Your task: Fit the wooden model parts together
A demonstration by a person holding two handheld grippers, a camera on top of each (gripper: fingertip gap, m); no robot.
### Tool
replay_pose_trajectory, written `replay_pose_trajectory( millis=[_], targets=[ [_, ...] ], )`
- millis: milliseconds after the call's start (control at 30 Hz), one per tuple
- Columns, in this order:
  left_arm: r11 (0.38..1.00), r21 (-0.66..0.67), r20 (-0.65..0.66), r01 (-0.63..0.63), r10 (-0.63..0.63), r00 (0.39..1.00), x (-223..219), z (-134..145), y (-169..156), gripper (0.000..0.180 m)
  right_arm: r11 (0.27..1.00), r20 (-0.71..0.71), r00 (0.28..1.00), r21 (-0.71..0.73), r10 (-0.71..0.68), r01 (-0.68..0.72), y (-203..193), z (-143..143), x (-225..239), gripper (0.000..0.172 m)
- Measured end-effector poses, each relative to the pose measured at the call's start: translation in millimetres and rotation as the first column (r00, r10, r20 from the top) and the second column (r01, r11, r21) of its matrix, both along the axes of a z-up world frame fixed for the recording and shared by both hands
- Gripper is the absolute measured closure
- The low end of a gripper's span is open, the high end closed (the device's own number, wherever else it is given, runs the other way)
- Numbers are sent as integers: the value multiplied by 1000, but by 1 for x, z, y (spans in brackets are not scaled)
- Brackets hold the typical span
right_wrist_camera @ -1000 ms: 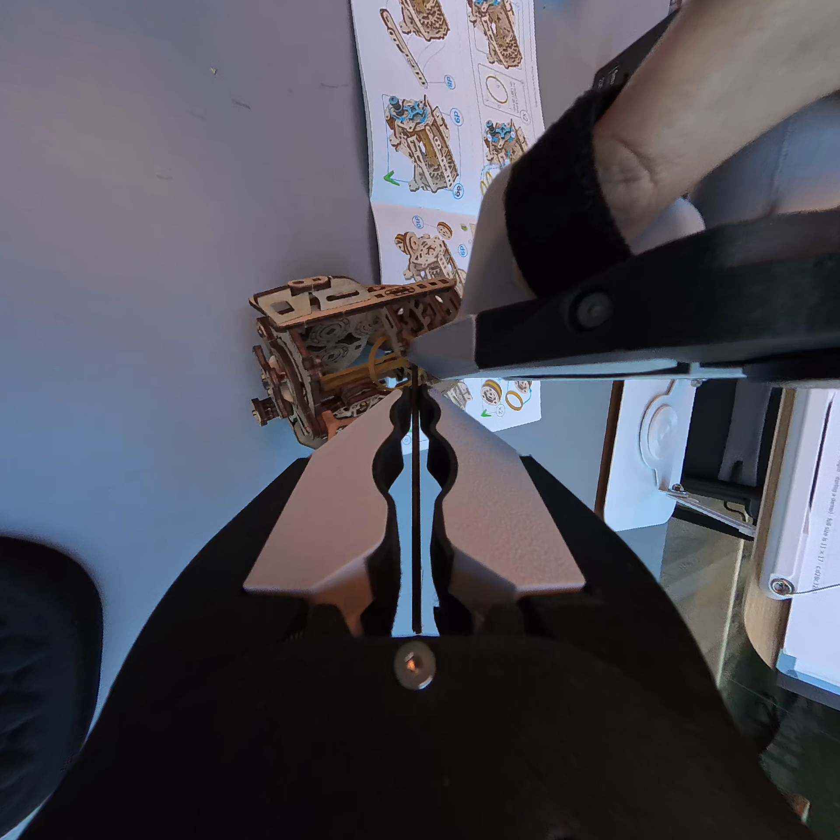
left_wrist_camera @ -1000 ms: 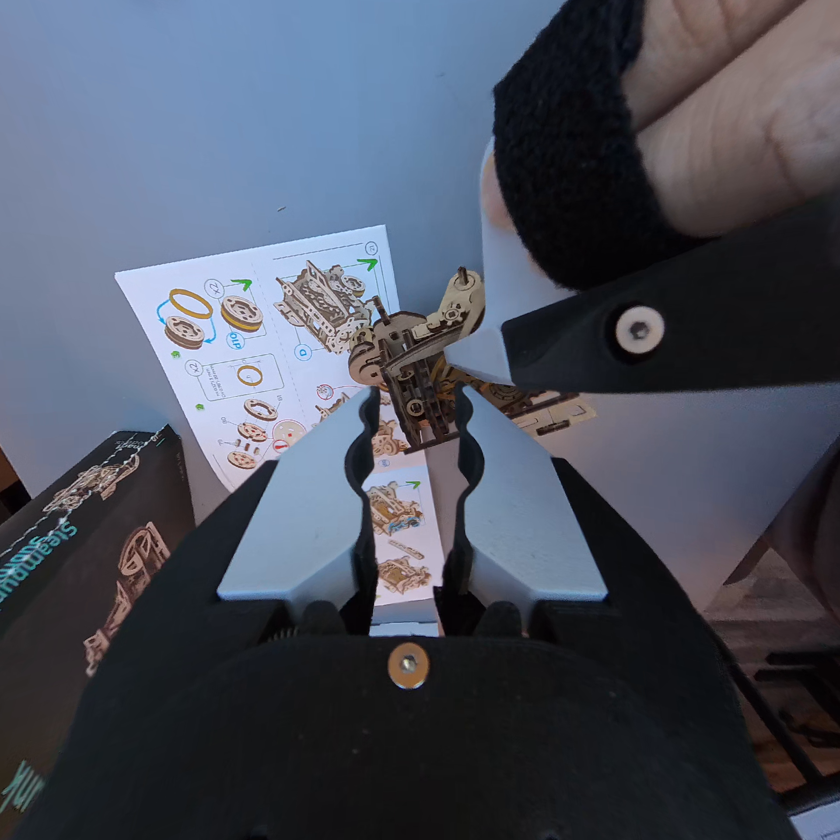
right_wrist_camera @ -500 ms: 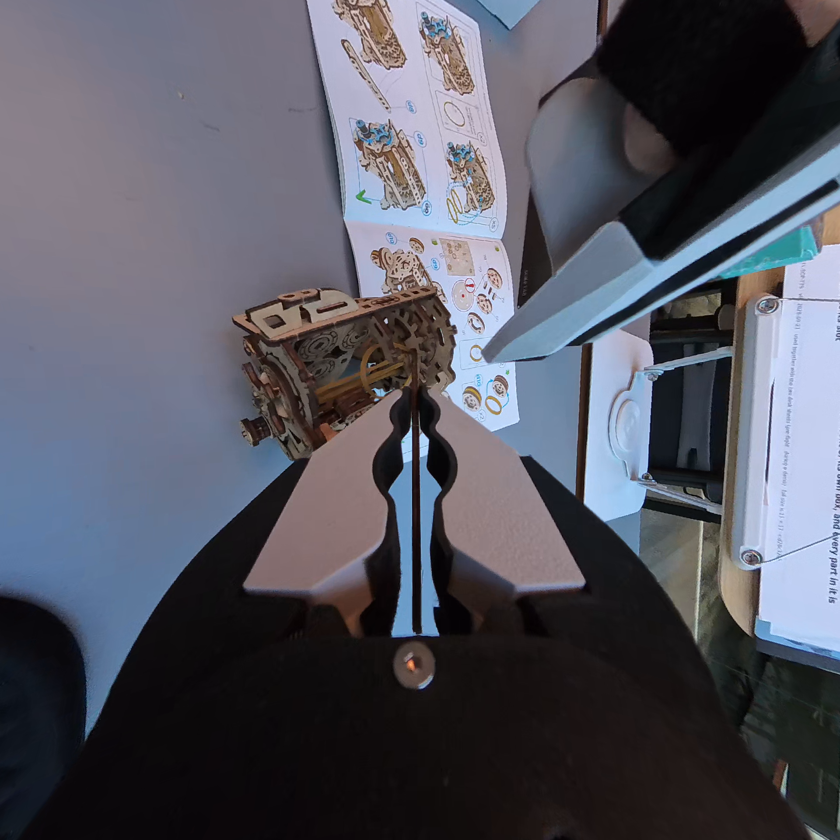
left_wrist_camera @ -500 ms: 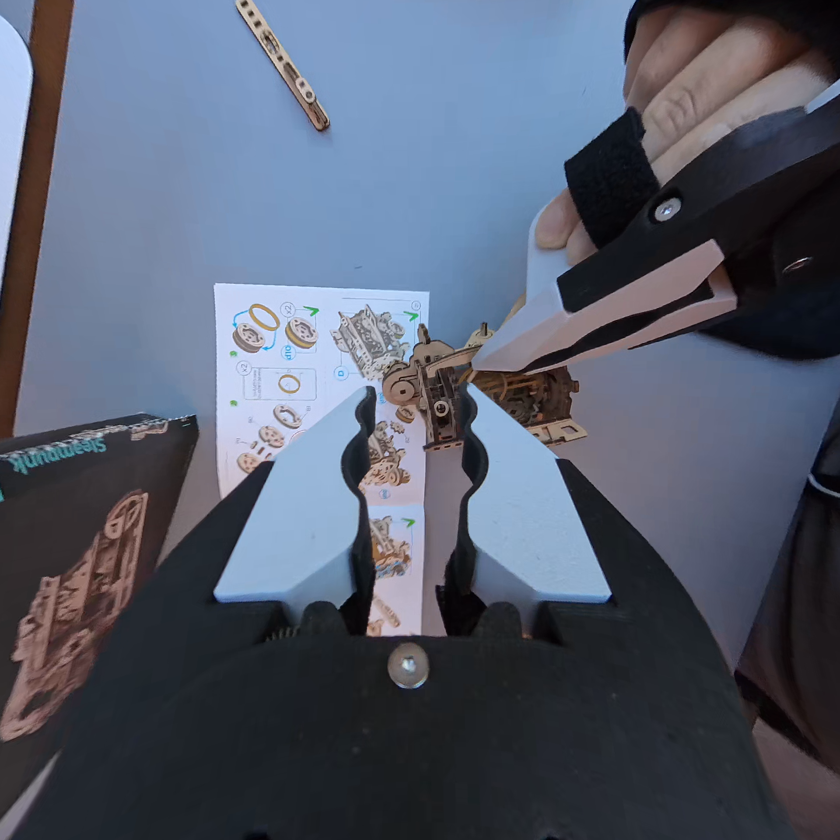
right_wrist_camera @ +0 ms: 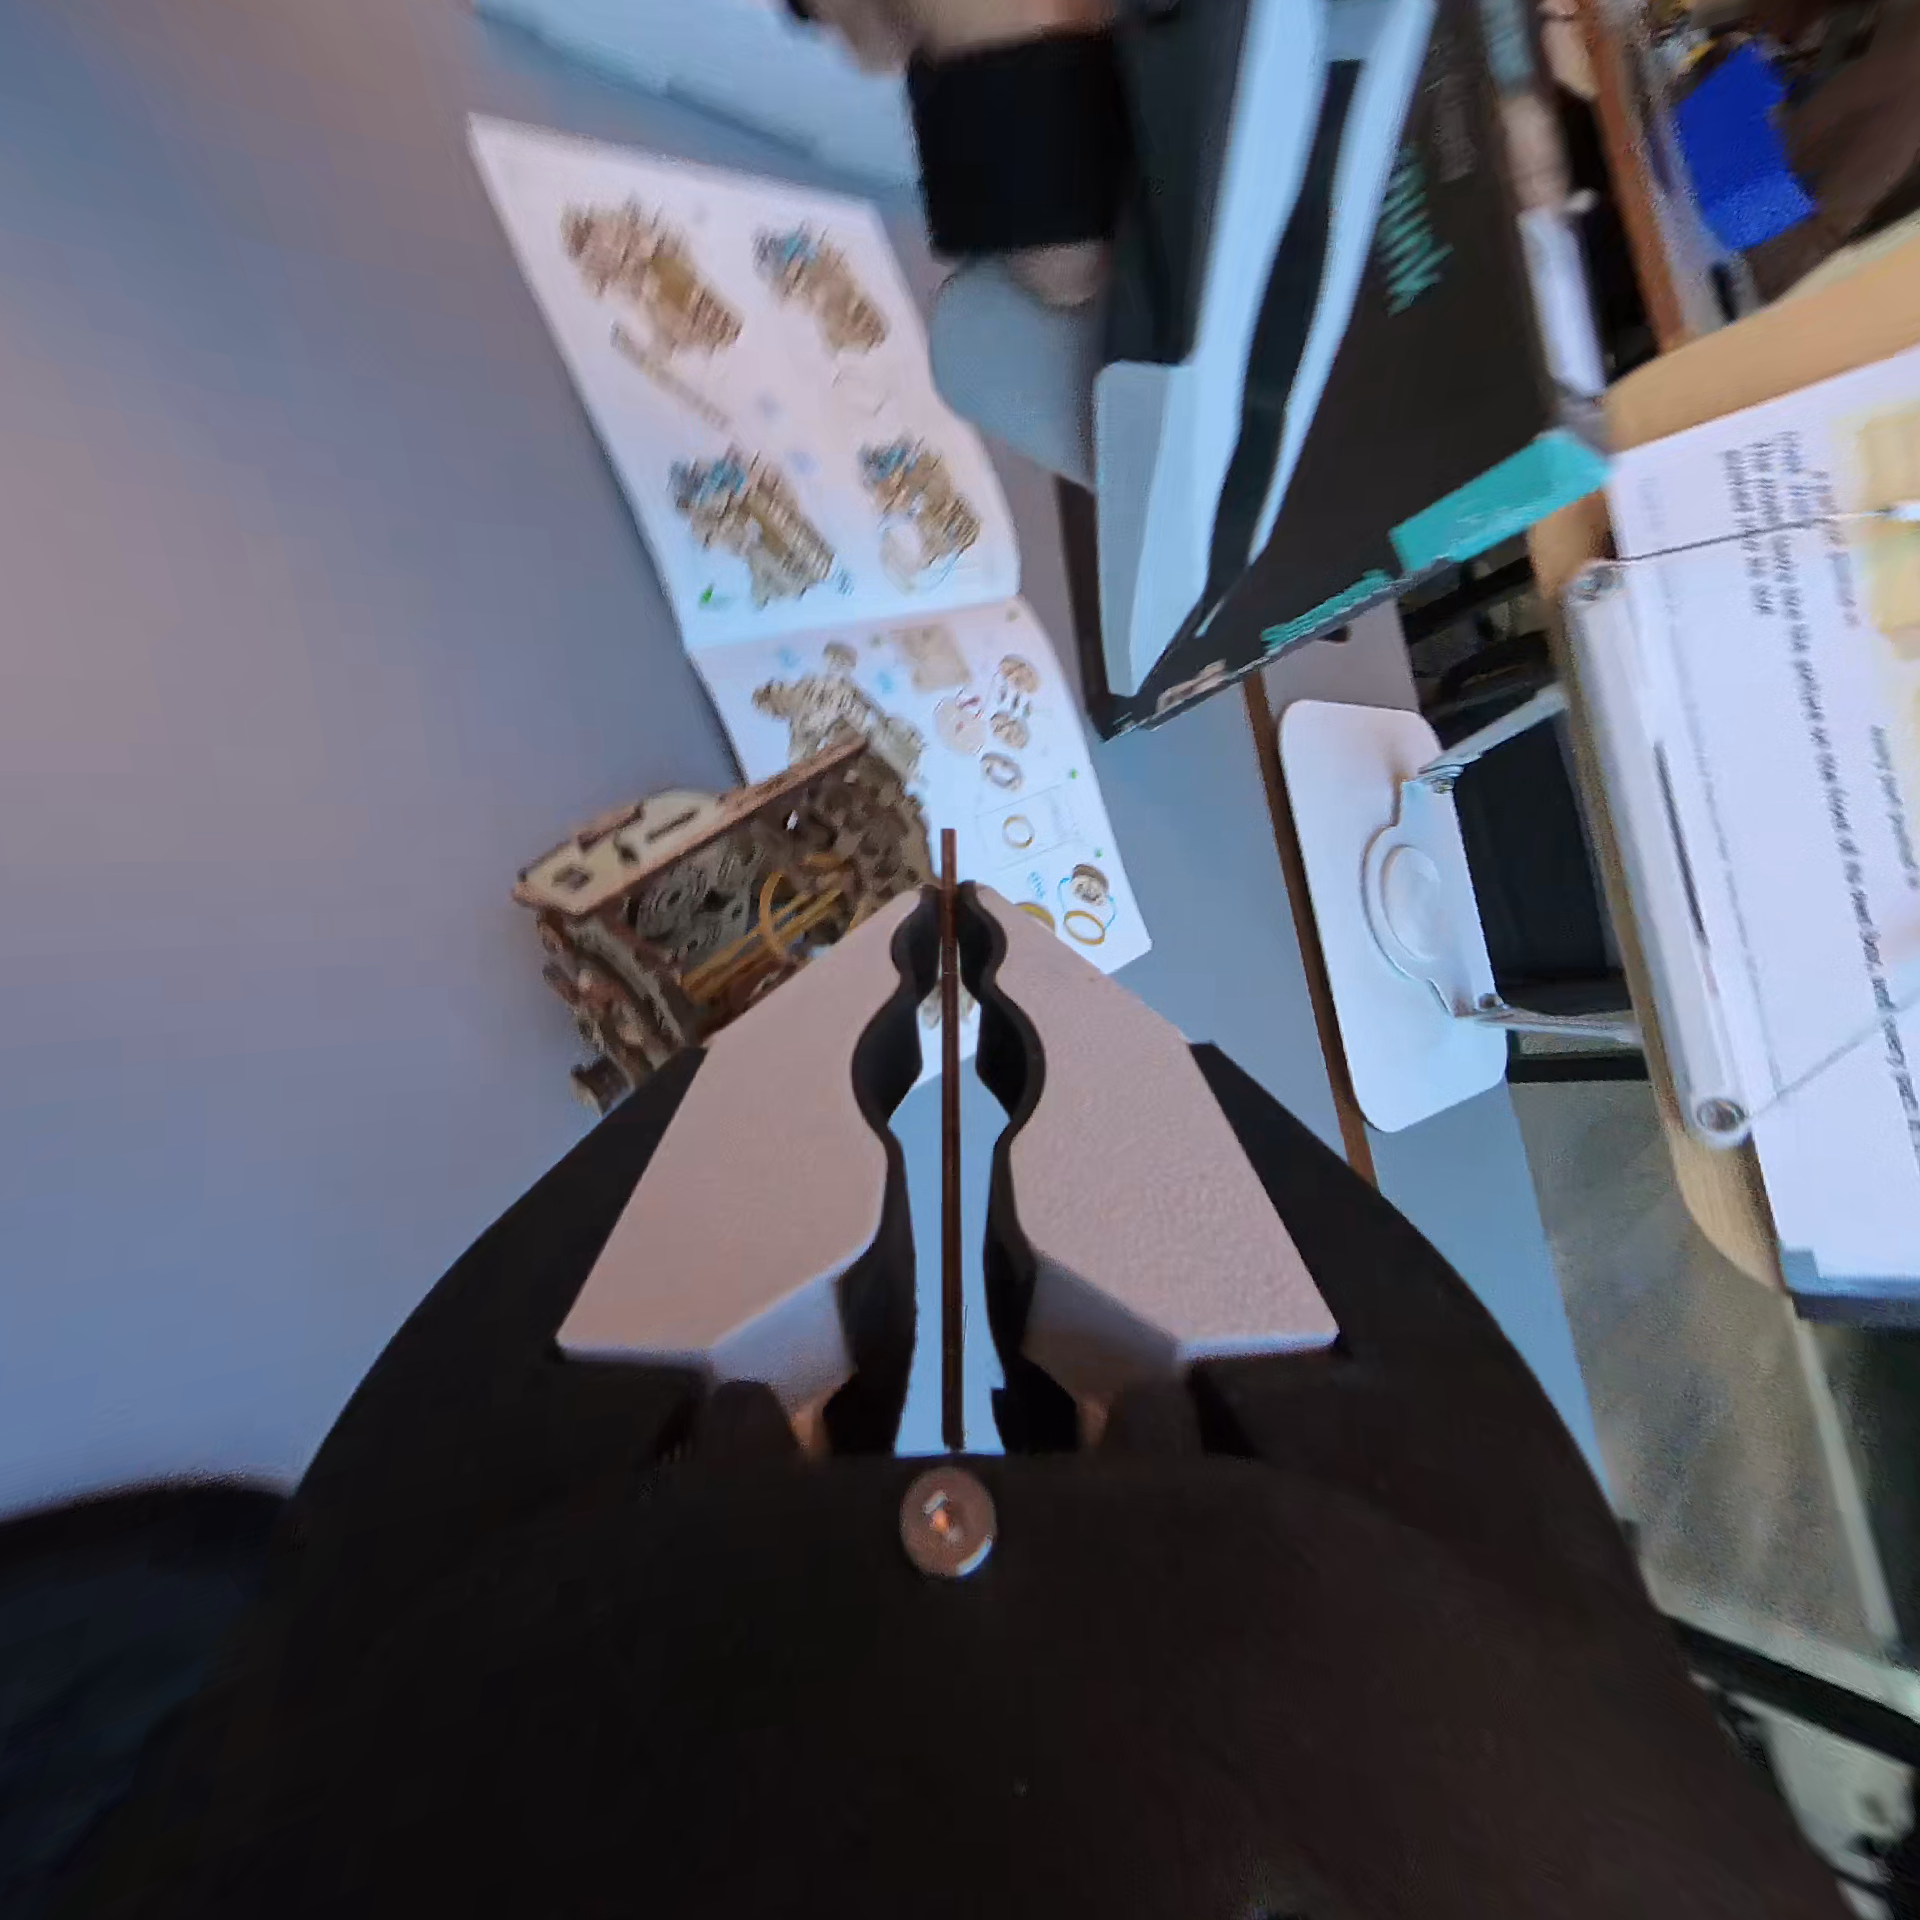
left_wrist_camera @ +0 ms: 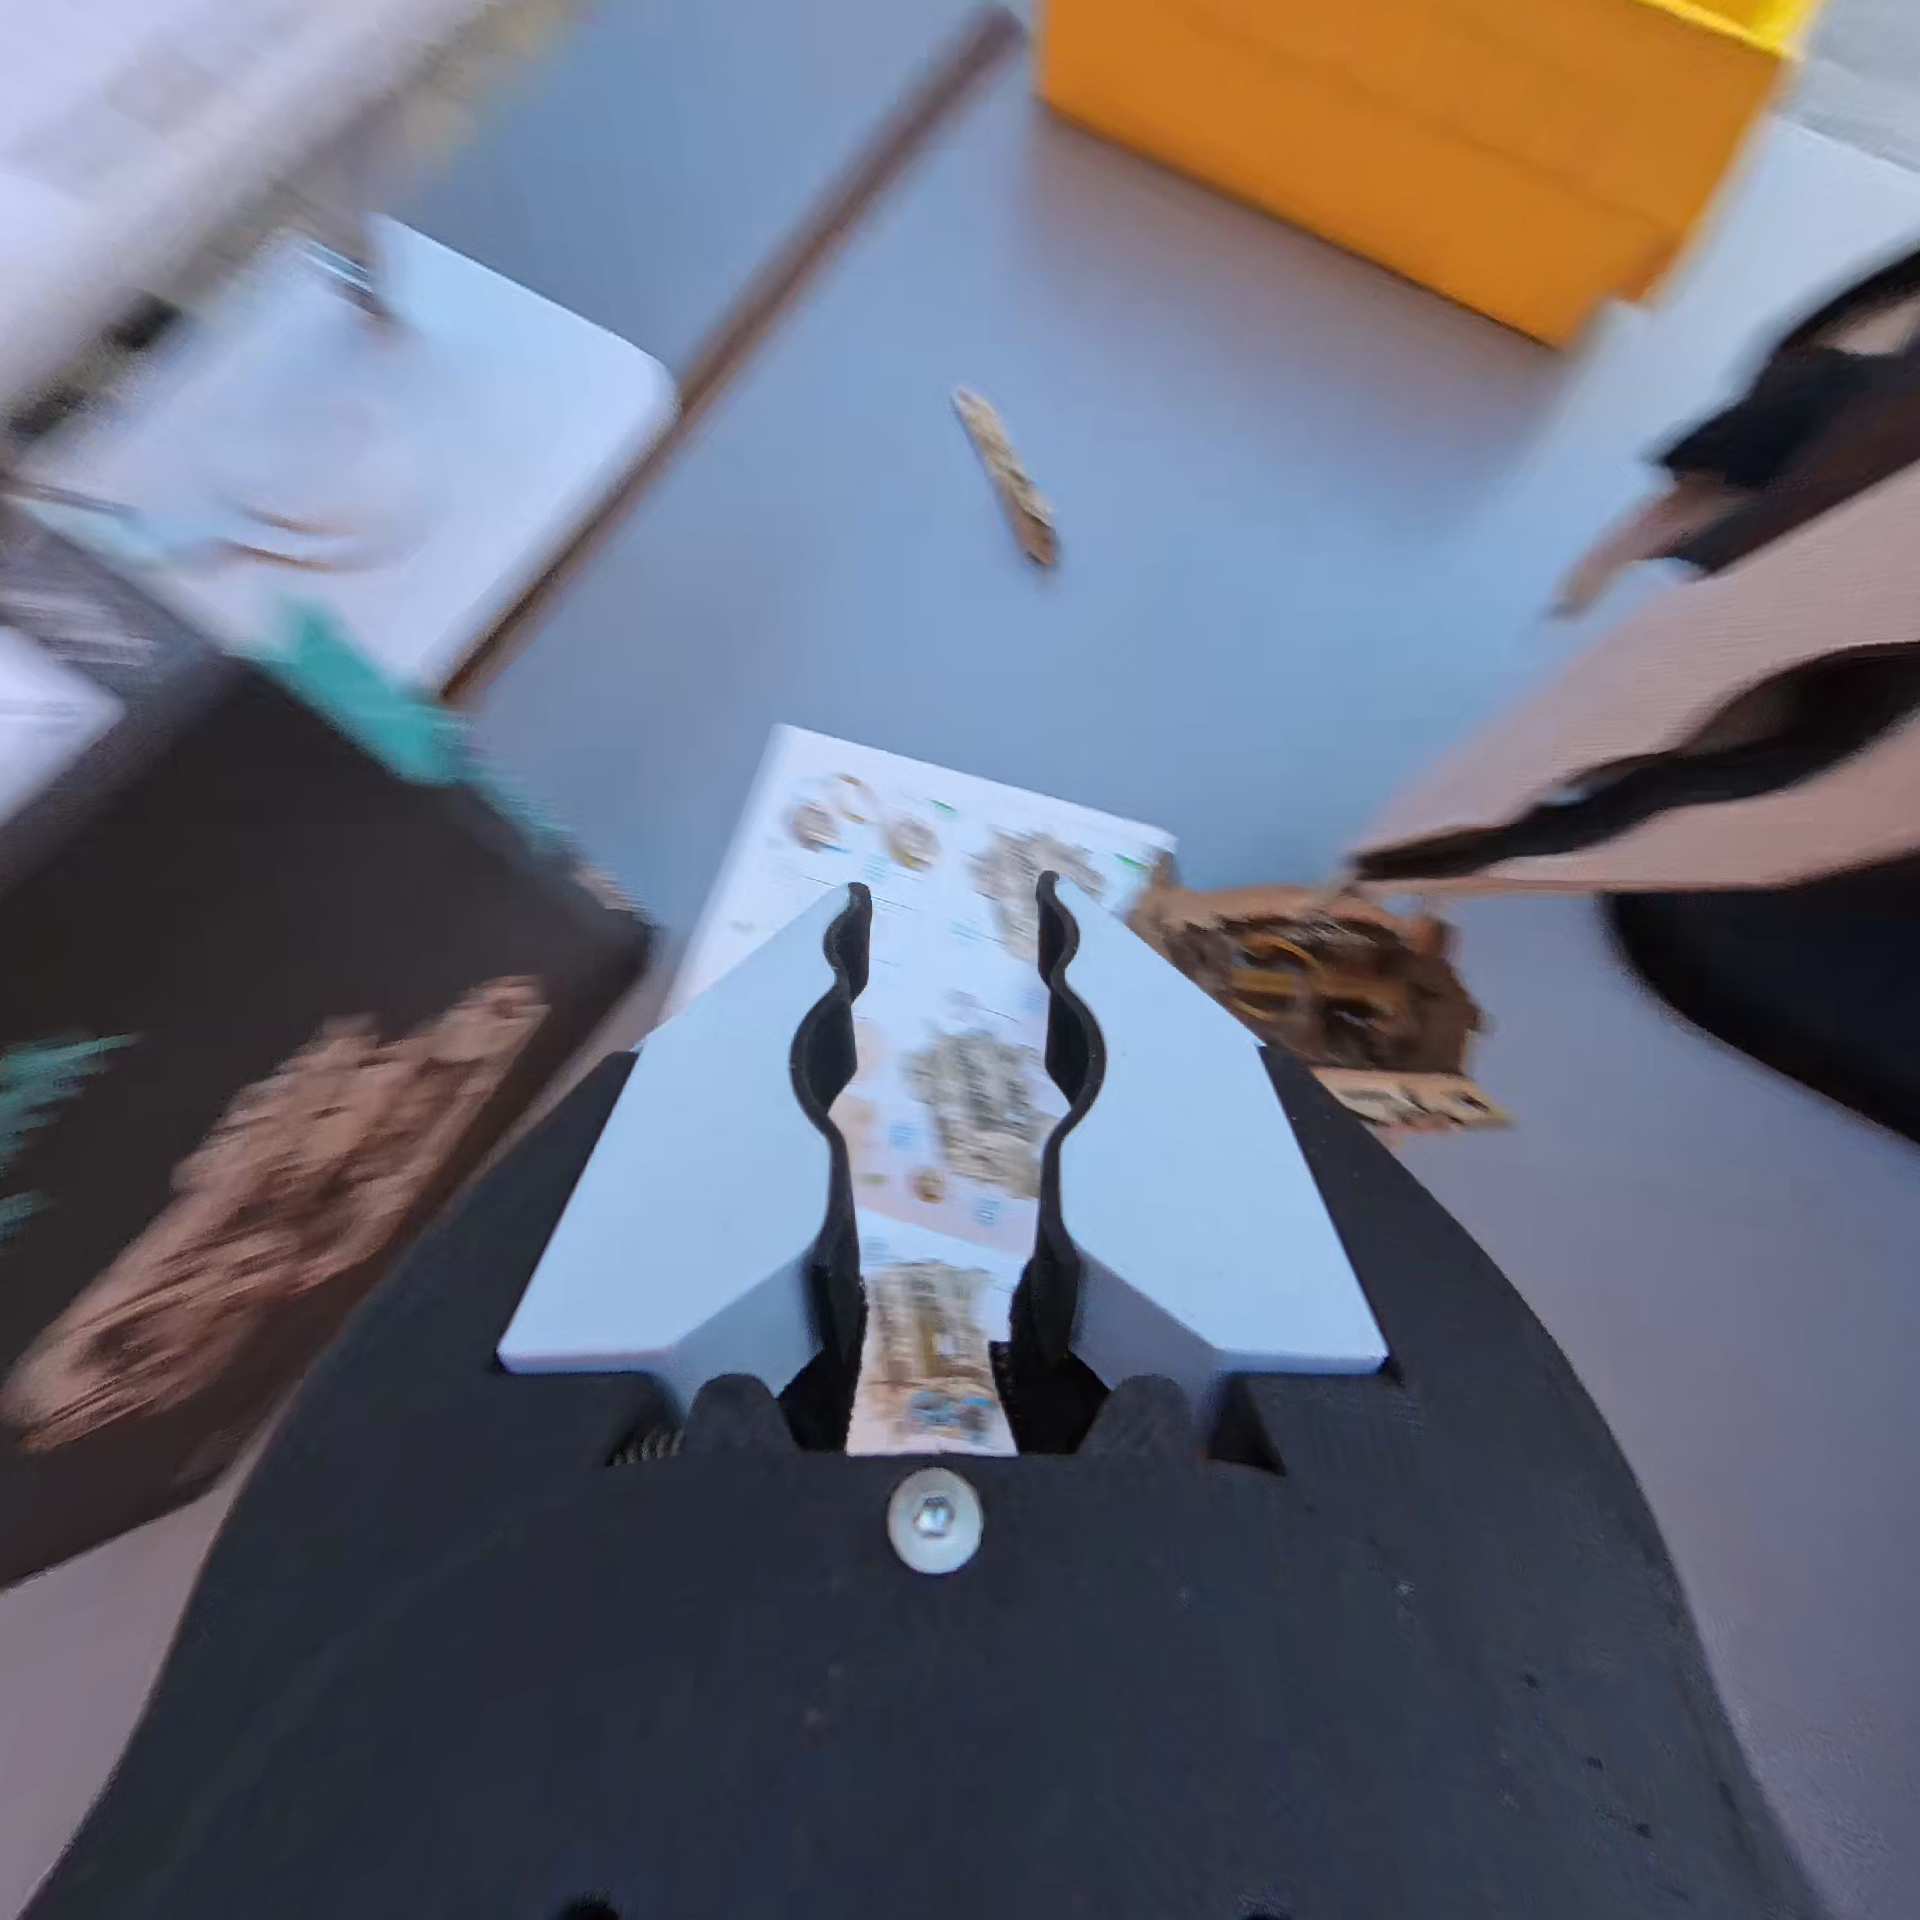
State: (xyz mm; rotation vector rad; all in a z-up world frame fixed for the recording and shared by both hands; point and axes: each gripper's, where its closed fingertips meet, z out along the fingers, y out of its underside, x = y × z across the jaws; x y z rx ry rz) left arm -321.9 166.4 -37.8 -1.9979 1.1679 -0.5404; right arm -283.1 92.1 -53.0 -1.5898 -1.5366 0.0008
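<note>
The half-built wooden model (right_wrist_camera: pixel 717 925), a boxy pale-brown frame packed with gears and looped with yellow rubber bands, sits on the grey surface (right_wrist_camera: pixel 260 623) at about ten o'clock from the right gripper (right_wrist_camera: pixel 948 904), just beside its fingertips. Its far corner overlaps the white folded instruction sheet (right_wrist_camera: pixel 831 499), which spreads away toward twelve o'clock.

The right gripper's fingers (right_wrist_camera: pixel 1091 1122) are closed on a thin dark wooden strip (right_wrist_camera: pixel 949 1143), seen edge-on; the black pads press it from both sides near the tips, and its end pokes out a little past them.

From the left gripper (left_wrist_camera: pixel 945 894) the same model shows blurred at about two o'clock, just beside the right fingertip. The left gripper's fingers (left_wrist_camera: pixel 727 1143) stand apart with a narrow open gap, and only the instruction sheet shows through between them; nothing is gripped.

Farther out, at twelve o'clock in the left view, a small flat perforated wooden bar (left_wrist_camera: pixel 1006 475) lies alone on the surface, well apart from the model. A yellow box (left_wrist_camera: pixel 1403 135) stands beyond it at one o'clock. At nine o'clock is the black cardboard kit box (left_wrist_camera: pixel 239 1018) with teal lettering and a printed model picture. A white plastic clamp plate (right_wrist_camera: pixel 1382 935) sits at the surface's edge, at three o'clock in the right view.
</note>
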Motion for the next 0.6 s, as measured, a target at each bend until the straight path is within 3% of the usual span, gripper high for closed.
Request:
replay_pose_trajectory(
  millis=[100, 167, 233, 600],
  targets=[
    [922, 318, -39, -219, 243, 969, -31, 43, 29, 150, 974, -122, 969, 46, -213, 220, 23, 50, 7, 171],
    [859, 418, -41, -295, 342, 939, -42, 64, 29, 147, 931, -136, 934, 117, -330, 346, 41, 70, 14, 171],
    [830, 448, -27, -333, 385, 922, -46, 73, 21, 138, 911, -139, 910, 86, -391, 404, 48, 71, 13, 171],
    [779, 576, -140, -247, 392, 909, -41, 61, -29, 139, 909, -109, 906, 40, -409, 415, 8, 60, -13, 171]
  ],
)
